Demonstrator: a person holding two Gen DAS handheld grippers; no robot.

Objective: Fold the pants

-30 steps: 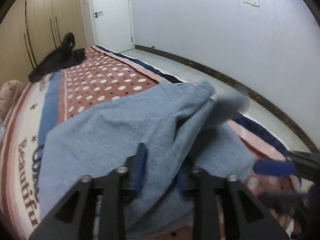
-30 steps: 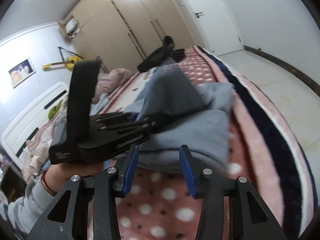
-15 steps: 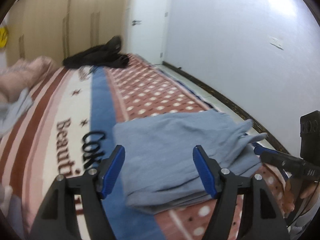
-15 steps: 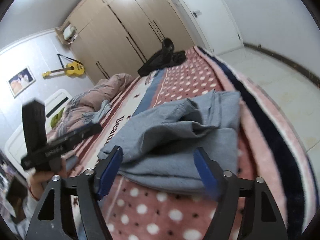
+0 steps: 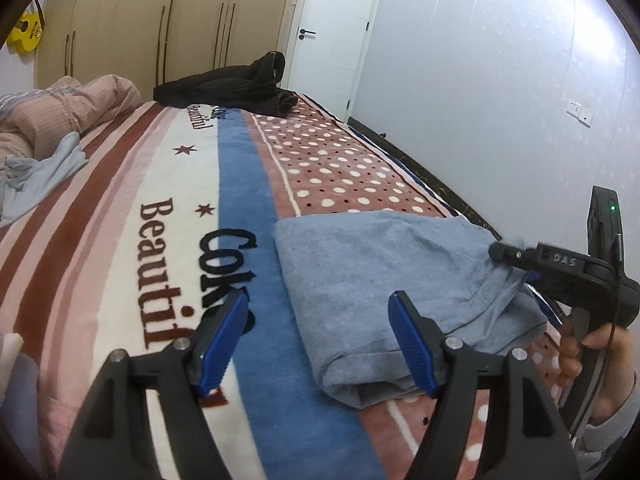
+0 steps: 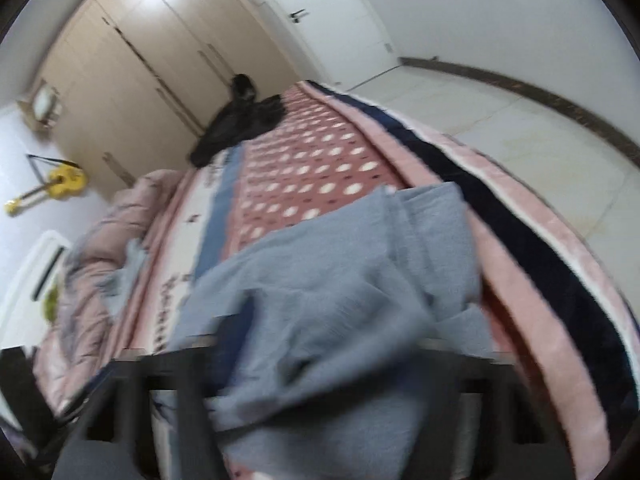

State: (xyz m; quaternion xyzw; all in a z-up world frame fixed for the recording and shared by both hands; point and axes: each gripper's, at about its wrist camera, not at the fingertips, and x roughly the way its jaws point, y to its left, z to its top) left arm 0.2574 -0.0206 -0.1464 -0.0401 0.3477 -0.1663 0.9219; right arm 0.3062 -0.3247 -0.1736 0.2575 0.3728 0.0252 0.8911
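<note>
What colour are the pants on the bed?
Plain light blue-grey pants; the left wrist view shows them best.

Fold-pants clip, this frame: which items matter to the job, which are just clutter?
Job:
- folded blue-grey cotton pants
- left gripper, open
- right gripper, closing on the pants' edge

Lying about:
- black jacket
- pink quilted duvet
- yellow toy guitar

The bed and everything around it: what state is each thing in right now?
Grey pants: folded into a block, one corner pinched.
Left tongs: open, empty, jaws have just been opening.
Right tongs: closed on the pants' corner, jaws have just been closing.
Black jacket: crumpled, unfolded.
Pink duvet: bunched up.
Door: shut.
Wardrobe doors: shut.
</note>
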